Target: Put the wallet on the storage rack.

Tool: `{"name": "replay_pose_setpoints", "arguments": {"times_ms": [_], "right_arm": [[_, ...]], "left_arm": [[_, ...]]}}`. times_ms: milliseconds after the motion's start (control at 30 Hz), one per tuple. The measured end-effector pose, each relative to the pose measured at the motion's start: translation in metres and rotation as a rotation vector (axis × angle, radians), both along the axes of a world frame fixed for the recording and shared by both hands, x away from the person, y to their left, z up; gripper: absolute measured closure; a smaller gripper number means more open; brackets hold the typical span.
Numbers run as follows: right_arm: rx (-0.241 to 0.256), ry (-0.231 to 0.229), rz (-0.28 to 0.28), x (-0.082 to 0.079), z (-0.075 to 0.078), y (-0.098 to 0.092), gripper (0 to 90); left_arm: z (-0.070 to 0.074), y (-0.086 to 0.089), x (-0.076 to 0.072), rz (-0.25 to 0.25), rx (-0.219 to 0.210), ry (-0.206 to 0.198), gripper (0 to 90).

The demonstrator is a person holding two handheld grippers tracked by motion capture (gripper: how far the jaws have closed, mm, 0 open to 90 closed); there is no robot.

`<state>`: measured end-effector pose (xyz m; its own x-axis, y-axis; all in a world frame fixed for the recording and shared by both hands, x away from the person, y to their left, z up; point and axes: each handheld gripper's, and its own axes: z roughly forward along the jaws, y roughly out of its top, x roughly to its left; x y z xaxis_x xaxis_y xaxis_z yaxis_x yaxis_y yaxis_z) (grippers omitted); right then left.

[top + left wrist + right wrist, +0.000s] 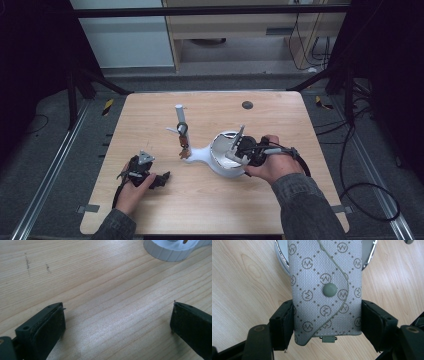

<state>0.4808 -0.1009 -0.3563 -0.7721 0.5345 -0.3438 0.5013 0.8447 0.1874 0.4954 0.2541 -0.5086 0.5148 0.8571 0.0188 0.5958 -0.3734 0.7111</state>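
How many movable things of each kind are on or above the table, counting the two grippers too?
Grippers: 2, left gripper and right gripper
White stand: 1
Key bunch: 1
Grey pouch: 1
Total: 5

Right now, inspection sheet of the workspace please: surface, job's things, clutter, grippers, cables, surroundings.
Surface: light wooden table, a few dark scuffs.
Job's things: grey patterned key pouch with snap button, clamped over the white stand's dish; stand's post carries hanging keys.
Clutter: dark round spot near the far edge.
Grippers: left gripper jaws wide apart over bare wood; right gripper jaws closed on the pouch's sides.
Cables: one loops from the right gripper off the table's right edge.
Surroundings: dark floor, metal rails, wooden furniture behind.
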Motion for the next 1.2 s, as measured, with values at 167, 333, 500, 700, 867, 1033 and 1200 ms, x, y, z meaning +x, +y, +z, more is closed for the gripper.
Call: {"name": "replay_pose_setpoints", "arguments": {"times_ms": [167, 333, 500, 700, 867, 1033, 1200], "right_arm": [[-0.016, 0.008, 0.016, 0.003, -0.004, 0.006, 31.4], [-0.035, 0.018, 0.026, 0.005, -0.006, 0.011, 31.4], [-0.042, 0.024, 0.038, 0.007, -0.008, 0.016, 31.4], [-0.052, 0.034, 0.041, 0.011, -0.01, 0.02, 31.4], [-0.061, 0.04, 0.038, 0.013, -0.011, 0.022, 31.3], [-0.065, 0.049, 0.041, 0.016, -0.013, 0.026, 31.3], [-0.068, 0.049, 0.036, 0.019, -0.012, 0.026, 31.3]], "left_arm": [[0.0, 0.0, 0.0, -0.003, 0.002, 0.001, 0.0], [0.0, 0.0, 0.0, -0.005, 0.002, 0.001, 0.0], [0.0, -0.001, 0.0, -0.005, 0.0, 0.0, 0.0], [0.0, -0.001, 0.0, -0.007, 0.0, 0.0, 0.0], [0.0, -0.001, 0.0, -0.009, 0.0, 0.0, 0.0], [0.0, -0.001, 0.0, -0.011, 0.001, 0.0, 0.0], [0.0, -0.001, 0.0, -0.012, 0.001, 0.0, 0.0]]}}
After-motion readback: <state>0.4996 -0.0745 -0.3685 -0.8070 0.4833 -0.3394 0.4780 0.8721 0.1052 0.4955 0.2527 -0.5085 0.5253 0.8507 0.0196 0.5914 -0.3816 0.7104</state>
